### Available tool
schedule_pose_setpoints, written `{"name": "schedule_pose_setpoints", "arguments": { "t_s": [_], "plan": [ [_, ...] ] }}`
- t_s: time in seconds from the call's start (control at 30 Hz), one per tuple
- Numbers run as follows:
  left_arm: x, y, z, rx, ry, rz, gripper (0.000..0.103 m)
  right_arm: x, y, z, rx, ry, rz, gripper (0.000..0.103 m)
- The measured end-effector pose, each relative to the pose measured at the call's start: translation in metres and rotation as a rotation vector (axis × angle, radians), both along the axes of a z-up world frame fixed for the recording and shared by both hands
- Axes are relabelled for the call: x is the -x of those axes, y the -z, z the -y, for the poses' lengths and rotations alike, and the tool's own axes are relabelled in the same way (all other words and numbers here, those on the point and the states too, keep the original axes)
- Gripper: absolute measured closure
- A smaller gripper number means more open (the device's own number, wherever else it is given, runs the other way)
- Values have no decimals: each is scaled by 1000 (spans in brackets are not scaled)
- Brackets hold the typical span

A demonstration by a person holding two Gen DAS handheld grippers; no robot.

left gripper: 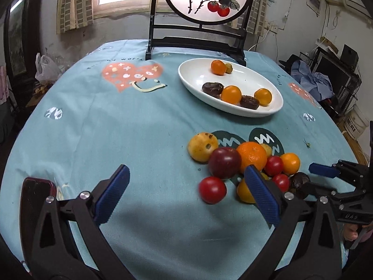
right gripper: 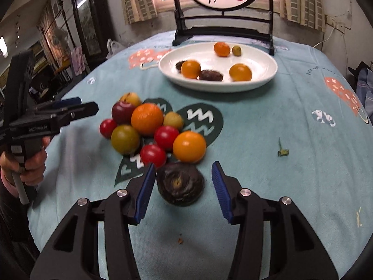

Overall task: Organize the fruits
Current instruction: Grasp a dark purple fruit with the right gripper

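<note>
A pile of fruit lies on the blue tablecloth: a large orange [left gripper: 252, 156] [right gripper: 146, 118], a dark red plum [left gripper: 224, 162], a yellow fruit [left gripper: 202, 146], red tomatoes [left gripper: 212, 190] and small oranges [right gripper: 189, 146]. A dark wrinkled fruit [right gripper: 180, 186] [left gripper: 300, 185] lies nearest. My right gripper [right gripper: 183, 190] is open with its jaws on either side of this dark fruit, apart from it. My left gripper [left gripper: 186, 192] is open and empty, just left of the pile. A white oval plate [left gripper: 193, 74] [right gripper: 167, 70] beyond holds several oranges and dark fruits.
A black-framed round painted screen [left gripper: 205, 0] stands at the table's far edge behind the plate. A dark phone [left gripper: 35, 200] lies at the near left. A small green stem [right gripper: 282, 151] lies right of the pile. Room clutter surrounds the table.
</note>
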State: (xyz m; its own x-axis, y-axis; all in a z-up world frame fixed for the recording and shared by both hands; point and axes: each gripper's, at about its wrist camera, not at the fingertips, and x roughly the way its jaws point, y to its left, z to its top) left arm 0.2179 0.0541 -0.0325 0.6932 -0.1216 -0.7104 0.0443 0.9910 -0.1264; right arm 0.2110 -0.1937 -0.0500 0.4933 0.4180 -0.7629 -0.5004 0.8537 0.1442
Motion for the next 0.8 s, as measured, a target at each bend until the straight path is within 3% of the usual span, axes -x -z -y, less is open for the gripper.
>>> {"name": "schedule_pose_setpoints", "arguments": {
  "t_s": [0.43,0.7,0.8],
  "plan": [
    [4,-3,-1,-12,-13,26,3,1,14,-11,90,-21,-13,52],
    [8,-4,6,-22,21,38,3,-5,12,2,1,8,-46,56],
    [17,-6,22,-26,133,62,4,-9,5,17,-88,51,-49,56]
  ]
}}
